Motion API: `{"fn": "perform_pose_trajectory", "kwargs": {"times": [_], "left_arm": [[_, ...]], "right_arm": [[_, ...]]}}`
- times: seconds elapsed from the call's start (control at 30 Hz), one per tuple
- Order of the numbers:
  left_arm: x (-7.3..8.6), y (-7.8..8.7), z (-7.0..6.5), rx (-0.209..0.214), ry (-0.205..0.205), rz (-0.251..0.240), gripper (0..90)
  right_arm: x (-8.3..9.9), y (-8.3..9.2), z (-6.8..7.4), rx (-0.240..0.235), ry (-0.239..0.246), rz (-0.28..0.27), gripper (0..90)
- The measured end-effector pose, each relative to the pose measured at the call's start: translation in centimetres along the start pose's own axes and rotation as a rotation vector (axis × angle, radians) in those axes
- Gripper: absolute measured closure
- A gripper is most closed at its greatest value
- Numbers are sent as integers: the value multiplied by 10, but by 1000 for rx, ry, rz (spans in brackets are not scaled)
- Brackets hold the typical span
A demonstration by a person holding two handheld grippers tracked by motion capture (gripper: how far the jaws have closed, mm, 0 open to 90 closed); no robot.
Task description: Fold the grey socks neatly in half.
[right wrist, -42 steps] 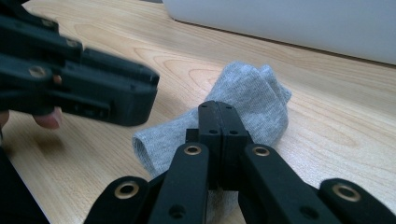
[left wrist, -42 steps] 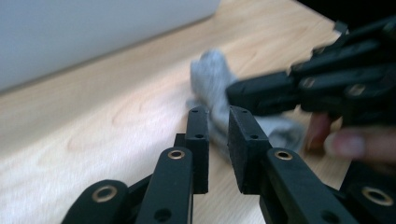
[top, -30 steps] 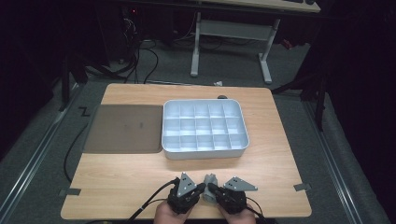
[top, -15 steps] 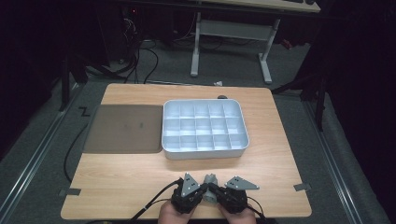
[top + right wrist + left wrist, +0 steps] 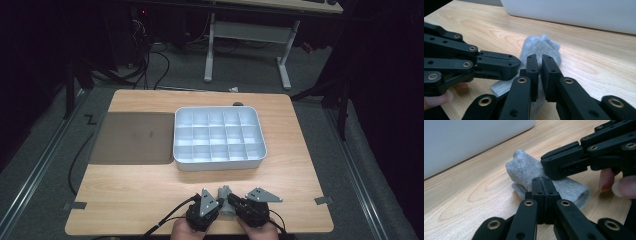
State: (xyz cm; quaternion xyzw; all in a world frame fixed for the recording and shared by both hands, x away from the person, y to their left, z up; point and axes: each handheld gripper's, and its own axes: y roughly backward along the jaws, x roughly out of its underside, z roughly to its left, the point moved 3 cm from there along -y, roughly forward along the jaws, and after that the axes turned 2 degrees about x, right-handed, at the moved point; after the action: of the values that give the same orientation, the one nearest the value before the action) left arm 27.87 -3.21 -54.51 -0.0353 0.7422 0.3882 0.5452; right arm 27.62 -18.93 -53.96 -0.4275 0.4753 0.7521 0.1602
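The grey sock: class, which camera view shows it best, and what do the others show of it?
The left gripper view shows the grey sock best: close, its knit and folded shape clear. The right gripper view has it partly behind jaws. In the high view it is a small grey lump between the grippers.

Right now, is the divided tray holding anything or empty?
Empty: in the high view every visible compartment of the divided tray shows bare pale floor. The grey sock lies outside it.

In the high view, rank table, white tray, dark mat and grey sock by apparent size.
1. Table
2. Tray, mat: look alike, tray perhaps slightly larger, not ranked
3. Sock, clearly smallest, partly hidden between the grippers
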Motion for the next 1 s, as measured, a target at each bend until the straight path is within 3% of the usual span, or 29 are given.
{"fn": "perform_pose_trajectory", "kwargs": {"times": [0.23, 0.4, 0.57, 0.77, 1.0], "left_arm": [[0, 0, -1, -3, -4, -1, 900], [-1, -1, -2, -4, -7, 1, 892], [-3, -1, -3, 4, -5, -5, 864], [-8, -3, -1, 12, 3, -5, 831], [-9, -8, -1, 1, -14, 0, 810]], "right_arm": [[-5, 9, -4, 8, -9, -15, 821], [-2, 16, -1, -5, 10, -7, 813], [6, 9, 0, 14, 26, 44, 808], [7, 8, -1, 30, 35, 49, 820], [8, 7, -1, 18, 30, 47, 817]]}}
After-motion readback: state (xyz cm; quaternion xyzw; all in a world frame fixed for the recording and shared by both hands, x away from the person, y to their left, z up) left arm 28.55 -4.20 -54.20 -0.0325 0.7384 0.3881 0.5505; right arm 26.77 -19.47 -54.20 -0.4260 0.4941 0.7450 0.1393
